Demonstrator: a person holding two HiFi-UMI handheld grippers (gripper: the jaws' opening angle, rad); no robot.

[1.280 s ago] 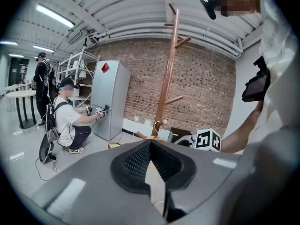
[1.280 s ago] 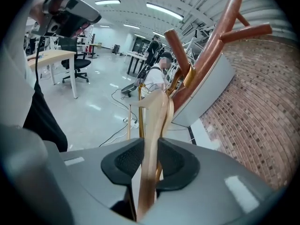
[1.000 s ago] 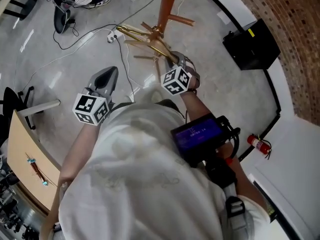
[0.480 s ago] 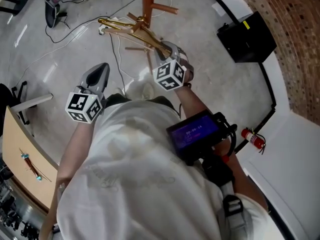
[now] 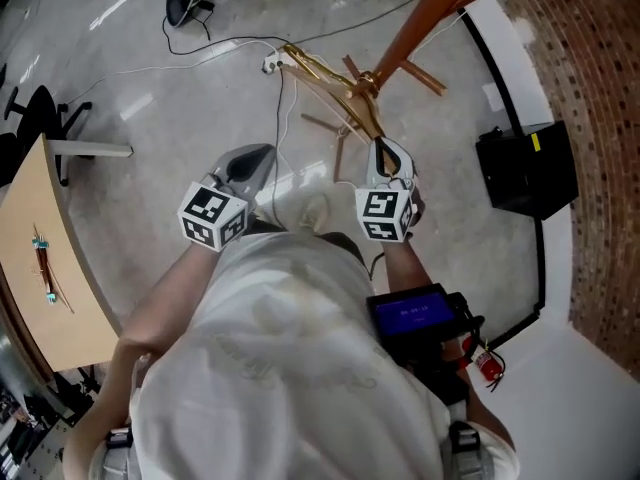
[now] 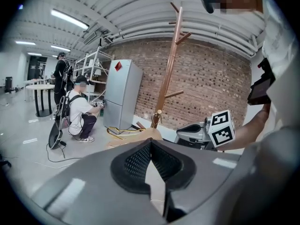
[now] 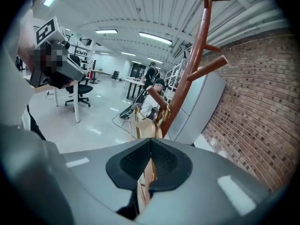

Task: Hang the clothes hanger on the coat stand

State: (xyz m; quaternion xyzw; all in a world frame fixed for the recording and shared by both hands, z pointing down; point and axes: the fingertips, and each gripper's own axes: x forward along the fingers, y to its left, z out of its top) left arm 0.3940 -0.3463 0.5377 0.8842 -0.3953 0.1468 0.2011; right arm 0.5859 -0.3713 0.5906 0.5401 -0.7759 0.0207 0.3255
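Note:
A wooden clothes hanger (image 5: 335, 83) with a brass hook reaches from my right gripper (image 5: 386, 150) up to the brown coat stand (image 5: 420, 23). In the right gripper view the hanger (image 7: 145, 130) runs between the pads of the right gripper (image 7: 151, 142), which is shut on it. Its hook lies close against the stand's pole (image 7: 194, 64), below the pegs. My left gripper (image 5: 255, 158) hangs to the left, apart from the hanger, shut with nothing in it (image 6: 150, 142). From there I see the stand (image 6: 169, 64) and the right gripper (image 6: 197, 132).
A black box (image 5: 525, 168) stands by the brick wall at right, a red fire extinguisher (image 5: 485, 363) lower down. Cables (image 5: 230, 48) trail over the floor beyond the stand. A wooden table (image 5: 50, 268) is at left. A person (image 6: 79, 114) crouches near a grey cabinet (image 6: 119, 100).
The view has swung, so the stand now leans in from the upper right. The right gripper and hanger have come in line with the stand. The left gripper stays low at left.

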